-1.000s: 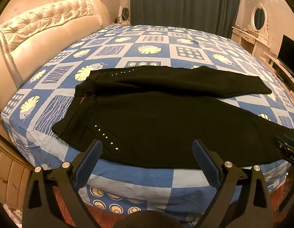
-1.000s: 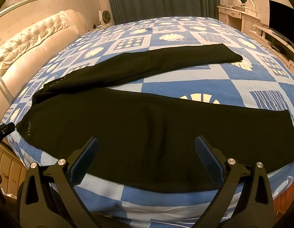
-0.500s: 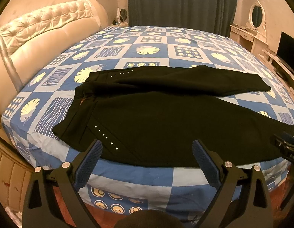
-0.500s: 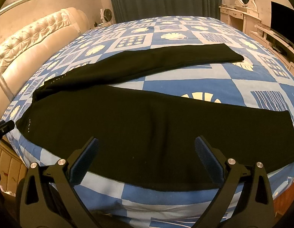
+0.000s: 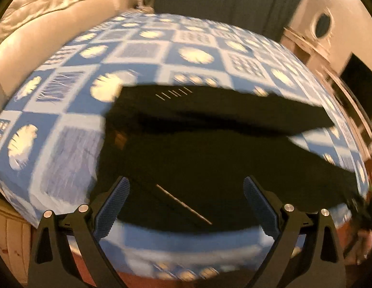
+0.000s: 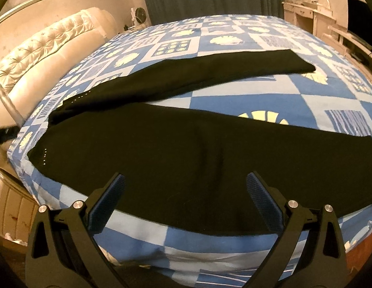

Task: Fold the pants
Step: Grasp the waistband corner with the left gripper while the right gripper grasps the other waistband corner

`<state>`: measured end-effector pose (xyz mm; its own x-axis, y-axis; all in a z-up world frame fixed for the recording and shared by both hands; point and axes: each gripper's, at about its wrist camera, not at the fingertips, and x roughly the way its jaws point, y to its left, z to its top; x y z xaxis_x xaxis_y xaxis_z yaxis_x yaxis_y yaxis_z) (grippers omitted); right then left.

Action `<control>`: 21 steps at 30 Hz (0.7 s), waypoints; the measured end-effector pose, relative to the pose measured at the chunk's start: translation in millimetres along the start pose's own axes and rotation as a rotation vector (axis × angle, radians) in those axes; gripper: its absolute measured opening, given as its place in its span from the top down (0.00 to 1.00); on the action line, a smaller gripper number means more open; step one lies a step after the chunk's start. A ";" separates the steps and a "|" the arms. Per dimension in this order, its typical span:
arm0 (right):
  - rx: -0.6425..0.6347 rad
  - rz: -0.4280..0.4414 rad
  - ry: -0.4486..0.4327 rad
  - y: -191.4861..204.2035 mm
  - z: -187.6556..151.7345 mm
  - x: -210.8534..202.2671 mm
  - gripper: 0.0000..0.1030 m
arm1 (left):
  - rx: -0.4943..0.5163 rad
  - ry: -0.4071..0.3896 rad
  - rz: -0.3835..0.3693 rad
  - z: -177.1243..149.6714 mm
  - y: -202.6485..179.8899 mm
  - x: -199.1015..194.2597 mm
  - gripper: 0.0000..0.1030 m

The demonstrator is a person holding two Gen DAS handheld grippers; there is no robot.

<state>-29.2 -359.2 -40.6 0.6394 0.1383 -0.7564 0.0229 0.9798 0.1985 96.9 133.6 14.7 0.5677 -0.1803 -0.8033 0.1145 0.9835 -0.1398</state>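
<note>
The black pants (image 6: 161,148) lay spread across the centre of the frame on the bed (image 6: 234,100), just beyond both hand-held grippers, left (image 5: 186,202) and right (image 6: 186,196), each with jaws apart and empty. No readable writing showed.

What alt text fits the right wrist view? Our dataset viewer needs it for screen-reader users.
Black pants lie unfolded on a blue patterned bedspread, the two legs spread apart in a V toward the right. The open right gripper hovers above the near leg, holding nothing. A tufted cream headboard stands at left.
</note>
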 end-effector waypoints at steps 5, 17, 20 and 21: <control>0.018 0.047 0.001 1.2 13.9 0.7 0.02 | -0.104 0.016 0.011 59.5 80.4 51.6 0.08; 0.037 0.080 -0.031 0.1 59.2 23.6 0.02 | -0.202 0.162 -0.127 129.0 154.9 194.2 0.08; 0.032 0.110 -0.008 4.2 65.4 37.0 0.02 | -0.100 0.172 -0.087 131.7 146.2 209.1 0.08; 0.032 0.118 -0.002 6.5 66.1 40.2 0.02 | -0.080 0.166 -0.082 132.5 144.2 209.5 0.08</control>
<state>47.5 -356.8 -28.4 0.6408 0.2523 -0.7250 -0.0285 0.9516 0.3059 340.4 236.0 -97.0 0.4160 -0.2621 -0.8708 0.0860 0.9646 -0.2493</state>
